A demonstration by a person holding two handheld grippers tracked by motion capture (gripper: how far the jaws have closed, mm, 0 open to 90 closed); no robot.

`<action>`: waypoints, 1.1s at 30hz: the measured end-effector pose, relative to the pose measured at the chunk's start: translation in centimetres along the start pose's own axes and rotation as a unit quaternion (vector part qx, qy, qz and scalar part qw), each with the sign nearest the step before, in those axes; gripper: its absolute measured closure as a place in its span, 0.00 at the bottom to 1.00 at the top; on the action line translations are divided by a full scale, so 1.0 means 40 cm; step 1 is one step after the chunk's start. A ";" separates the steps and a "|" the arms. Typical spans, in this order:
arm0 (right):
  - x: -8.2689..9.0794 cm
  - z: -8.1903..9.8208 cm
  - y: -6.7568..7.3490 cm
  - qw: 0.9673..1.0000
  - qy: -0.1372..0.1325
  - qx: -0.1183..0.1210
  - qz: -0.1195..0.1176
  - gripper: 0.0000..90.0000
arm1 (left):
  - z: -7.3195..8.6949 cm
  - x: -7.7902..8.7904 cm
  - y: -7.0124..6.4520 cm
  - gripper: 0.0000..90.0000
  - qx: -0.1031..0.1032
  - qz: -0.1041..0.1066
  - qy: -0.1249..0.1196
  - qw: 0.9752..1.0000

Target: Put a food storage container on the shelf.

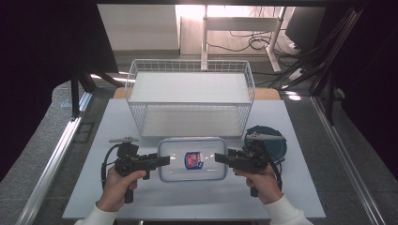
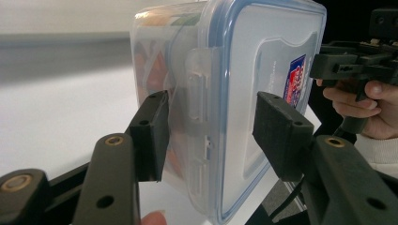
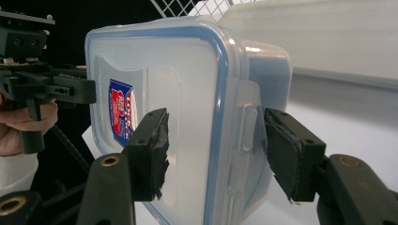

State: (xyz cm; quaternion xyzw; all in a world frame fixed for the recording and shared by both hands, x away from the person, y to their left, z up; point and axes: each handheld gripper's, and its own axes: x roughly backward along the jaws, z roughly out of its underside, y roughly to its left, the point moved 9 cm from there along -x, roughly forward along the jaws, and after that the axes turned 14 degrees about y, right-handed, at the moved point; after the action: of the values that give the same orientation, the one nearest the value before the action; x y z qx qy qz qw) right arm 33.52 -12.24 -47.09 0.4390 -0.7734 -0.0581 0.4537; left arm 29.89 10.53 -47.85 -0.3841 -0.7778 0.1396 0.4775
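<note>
Clear plastic with a blue-rimmed lid: the food container (image 1: 192, 159) lies flat on the white table (image 1: 84, 197), just at 6 o'clock from the wire basket (image 1: 190, 96) and with a dark round lid (image 1: 277, 140) at its 3 o'clock. The left gripper (image 1: 162, 161) meets its 9 o'clock end and the right gripper (image 1: 219, 158) its 3 o'clock end. In the left gripper view the jaws stand open, straddling the side latch (image 2: 199, 91) with a gap showing on each side; the right gripper view shows the same, its jaws parted around the opposite latch (image 3: 248, 124) and not pressing it. My reading is that the step in hand is taking hold of the box at both ends, either to lift it toward the basket or to work the clasps; which of these I cannot tell. The next move calls for both pairs of jaws to close evenly on the latch tabs, then a level, matched lift so that the box does not tip or slip from one side
</note>
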 end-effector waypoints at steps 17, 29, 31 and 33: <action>0.025 -0.085 0.003 1.000 -0.012 0.007 0.007 0.47 | -0.084 0.036 0.003 0.52 -0.016 0.002 -0.009 1.000; 0.050 -0.170 0.025 1.000 -0.017 0.020 0.012 0.47 | -0.151 0.083 -0.002 0.52 -0.025 0.005 -0.024 0.999; 0.054 -0.184 0.028 1.000 -0.017 0.019 0.010 0.47 | -0.163 0.093 -0.003 0.53 -0.029 0.006 -0.028 0.999; 0.058 -0.198 0.031 1.000 -0.019 0.023 0.011 0.47 | -0.173 0.100 -0.003 0.53 -0.032 0.006 -0.031 0.999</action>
State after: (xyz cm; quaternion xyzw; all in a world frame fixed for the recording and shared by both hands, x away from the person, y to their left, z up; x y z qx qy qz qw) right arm 38.21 -10.74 -40.36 0.4391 -0.7878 -0.0436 0.4298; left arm 34.73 12.34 -41.74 -0.3994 -0.7940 0.1301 0.4395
